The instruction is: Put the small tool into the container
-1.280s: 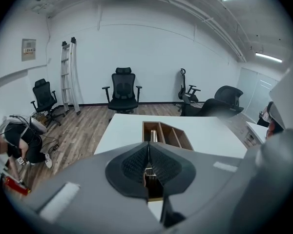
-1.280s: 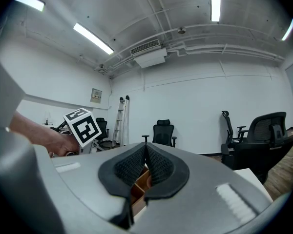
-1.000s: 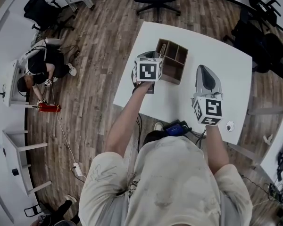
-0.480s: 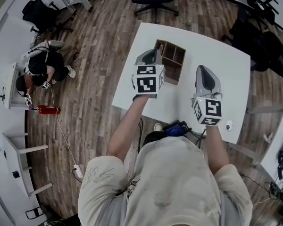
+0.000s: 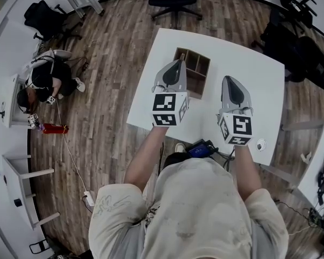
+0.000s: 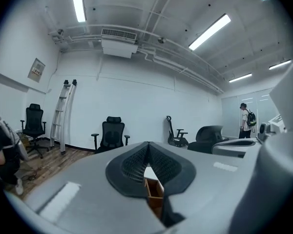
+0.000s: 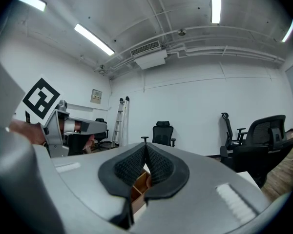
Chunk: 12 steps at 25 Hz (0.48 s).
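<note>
Left tongs (image 5: 178, 63): pressed together, empty, by the container's (image 5: 198, 86) left side.
Right tongs (image 5: 230, 80): pressed together, empty.
Container: worktop's (image 5: 254, 90) far edge.

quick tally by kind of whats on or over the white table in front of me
Grey handheld grippers with marker cubes: 2 (left gripper, right gripper, both with fingers together and nothing held)
Brown wooden container with compartments: 1
Small round white object near the table's right edge: 1
Total: 4
</note>
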Available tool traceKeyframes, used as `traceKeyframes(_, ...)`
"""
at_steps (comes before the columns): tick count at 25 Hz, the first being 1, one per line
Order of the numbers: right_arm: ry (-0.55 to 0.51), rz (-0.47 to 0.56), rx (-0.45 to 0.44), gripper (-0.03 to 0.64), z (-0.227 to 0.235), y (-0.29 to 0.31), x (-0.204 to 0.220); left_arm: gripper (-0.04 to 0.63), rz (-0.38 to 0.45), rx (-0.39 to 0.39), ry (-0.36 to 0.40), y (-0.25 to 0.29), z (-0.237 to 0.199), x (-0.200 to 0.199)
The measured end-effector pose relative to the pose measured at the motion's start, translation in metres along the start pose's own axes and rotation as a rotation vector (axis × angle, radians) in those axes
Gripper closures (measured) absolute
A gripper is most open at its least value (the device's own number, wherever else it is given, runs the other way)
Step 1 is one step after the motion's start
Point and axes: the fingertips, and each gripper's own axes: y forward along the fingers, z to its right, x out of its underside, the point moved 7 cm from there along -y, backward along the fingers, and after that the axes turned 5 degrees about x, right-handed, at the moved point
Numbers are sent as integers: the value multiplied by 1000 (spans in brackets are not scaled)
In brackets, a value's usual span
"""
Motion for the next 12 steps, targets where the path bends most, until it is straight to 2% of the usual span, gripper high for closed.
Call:
traceKeyframes(6, 3, 32, -7, 611, 5, -4, -9, 575, 161, 40, 15, -18, 10, -8)
traceKeyframes(12, 35, 62, -17, 611, 5, -7, -21, 575, 253, 37, 19, -37, 13, -16)
